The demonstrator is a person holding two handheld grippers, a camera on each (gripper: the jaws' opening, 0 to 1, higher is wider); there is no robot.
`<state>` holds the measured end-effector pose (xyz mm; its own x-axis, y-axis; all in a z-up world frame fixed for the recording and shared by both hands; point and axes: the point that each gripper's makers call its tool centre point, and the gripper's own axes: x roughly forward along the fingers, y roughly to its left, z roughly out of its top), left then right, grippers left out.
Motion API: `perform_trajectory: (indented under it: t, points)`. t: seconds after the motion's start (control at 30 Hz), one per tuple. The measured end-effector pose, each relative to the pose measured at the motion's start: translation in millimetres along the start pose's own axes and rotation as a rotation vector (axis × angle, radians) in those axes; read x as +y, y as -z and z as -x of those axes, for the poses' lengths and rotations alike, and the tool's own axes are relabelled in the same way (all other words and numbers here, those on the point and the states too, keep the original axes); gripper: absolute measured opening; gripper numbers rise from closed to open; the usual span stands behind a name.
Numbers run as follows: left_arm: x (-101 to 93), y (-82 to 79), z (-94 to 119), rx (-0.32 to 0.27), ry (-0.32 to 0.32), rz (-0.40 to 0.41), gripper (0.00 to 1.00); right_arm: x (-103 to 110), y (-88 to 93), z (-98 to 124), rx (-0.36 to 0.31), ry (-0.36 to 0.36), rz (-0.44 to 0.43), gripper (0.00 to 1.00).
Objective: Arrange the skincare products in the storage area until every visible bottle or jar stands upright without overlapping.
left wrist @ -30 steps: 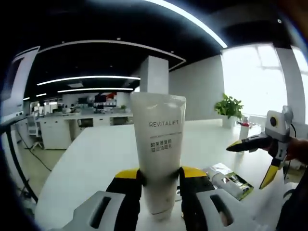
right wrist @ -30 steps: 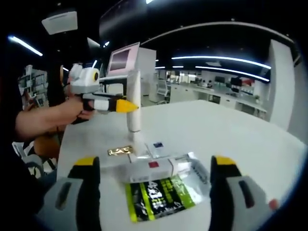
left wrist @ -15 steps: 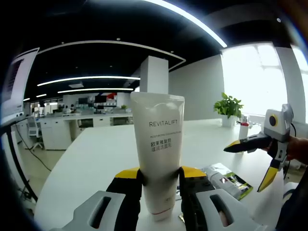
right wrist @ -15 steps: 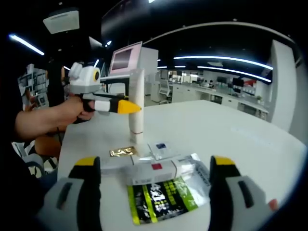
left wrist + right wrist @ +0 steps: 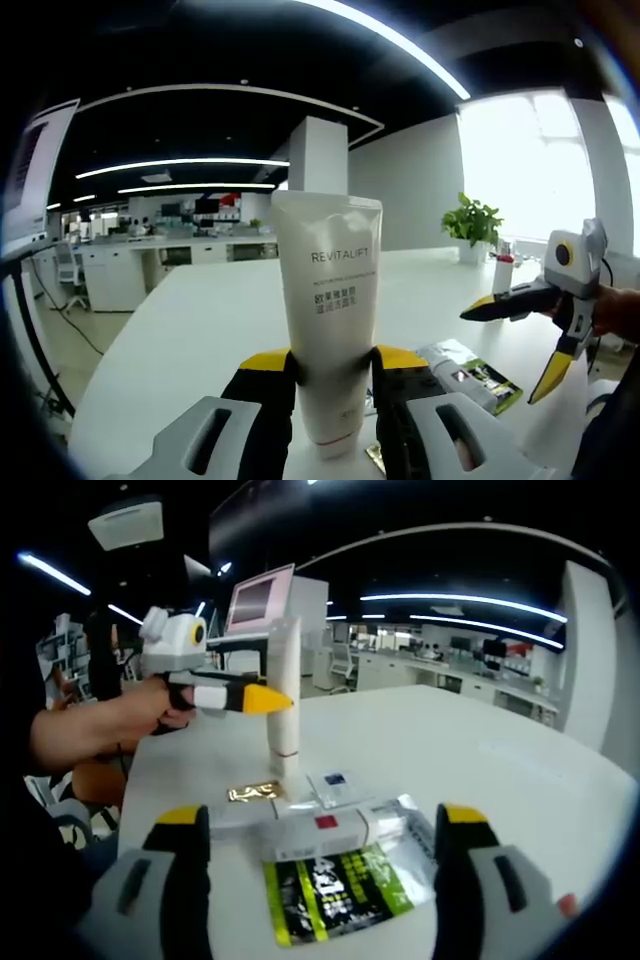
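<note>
The left tongs (image 5: 330, 375) grasp the tall white plastic cream tube (image 5: 328, 300), long axis upright, cap down just over the white worktop (image 5: 190, 330). The right tongs (image 5: 320, 865) stand released, straddling the flat white tube on its green sachet (image 5: 335, 885), which lies crosswise between them.

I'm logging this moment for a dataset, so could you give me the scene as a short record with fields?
surface: white table
left tool: shut on the white REVITALIFT squeeze tube, held upright, cap end down
right tool: open, holding nothing, hovering over the packets
lying flat: green-and-black foil sachet; white boxed tube with a red mark; small gold packet; small white sachet with a blue mark
background: potted green plant; open office desks
</note>
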<state>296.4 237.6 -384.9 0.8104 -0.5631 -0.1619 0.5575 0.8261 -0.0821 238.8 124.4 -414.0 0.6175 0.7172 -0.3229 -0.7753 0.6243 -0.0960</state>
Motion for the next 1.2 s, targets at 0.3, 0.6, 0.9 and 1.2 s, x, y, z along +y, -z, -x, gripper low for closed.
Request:
perform_trajectory:
  t: [0.3, 0.6, 0.9, 1.2]
  points:
    - [4.3, -2.2, 1.8, -0.008, 0.000, -0.032, 0.30, 4.6, -1.0, -6.7, -0.001, -0.010, -0.003, 0.95]
    - [7.6, -4.9, 5.1, -0.027, 0.009, -0.033, 0.38, 11.2, -6.6, -16.0, -0.005, -0.027, 0.005, 0.95]
    - [12.0, -2.8, 5.4, -0.028, 0.020, -0.025, 0.43, 19.9, -12.2, -27.5, -0.002, -0.045, 0.014, 0.94]
    - [11.1, -4.6, 9.4, -0.050, 0.046, -0.018, 0.51, 22.8, -13.8, -35.0, 0.007, -0.047, 0.013, 0.93]
